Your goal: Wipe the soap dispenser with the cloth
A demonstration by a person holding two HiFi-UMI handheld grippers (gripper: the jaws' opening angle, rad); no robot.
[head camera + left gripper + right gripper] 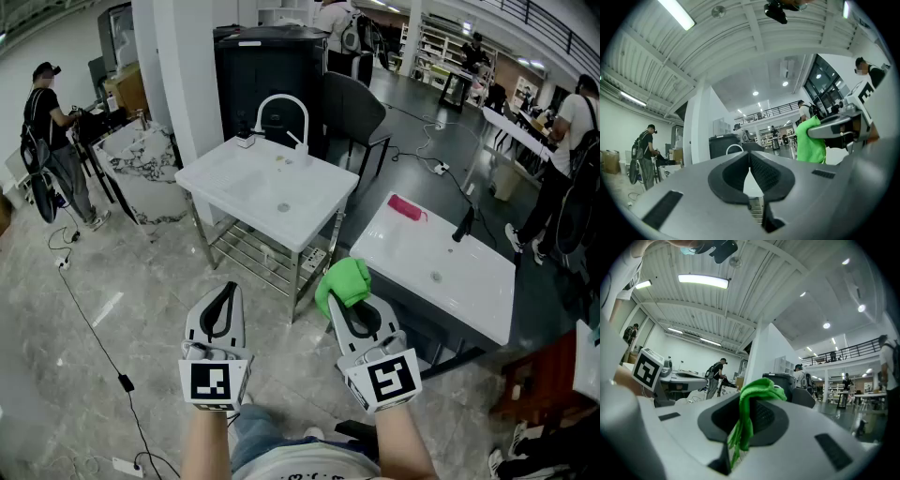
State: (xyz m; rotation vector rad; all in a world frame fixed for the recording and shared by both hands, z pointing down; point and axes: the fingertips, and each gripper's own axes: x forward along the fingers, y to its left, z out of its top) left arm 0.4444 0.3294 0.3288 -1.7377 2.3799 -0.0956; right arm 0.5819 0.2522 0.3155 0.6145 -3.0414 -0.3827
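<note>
**Head view with both gripper views.** Your 2 forearms (208, 439) reach forward side by side, and each hand carries its gripper roughly level above the pale stone floor (112, 309). The left gripper (228, 289) points straight ahead. The right gripper (345, 302) lies just beside it, with its tips angled a little toward the left one.

Each gripper bears 1 marker cube (216, 382) at its rear, showing a black-and-white square pattern rather than letters. The print on your shirt at the lower edge is too small to read.

The left gripper's jaws are closed together, pads meeting at the tips, with nothing between them. The right gripper's jaws are clamped on the green cloth (343, 281): a bunched fold stands above the tips, and a strand hangs down between the pads. In the left gripper view the cloth shows to the right of the closed jaws, apart from them.

Ahead of the left gripper, well apart, stands a white sink (234, 183) with an arched faucet (281, 100). The small white item just beside that faucet's base appears to be the soap dispenser (301, 147), though it is too small to confirm. A second white sink (473, 281) stands ahead and to the right of the right gripper, near its tips.
</note>
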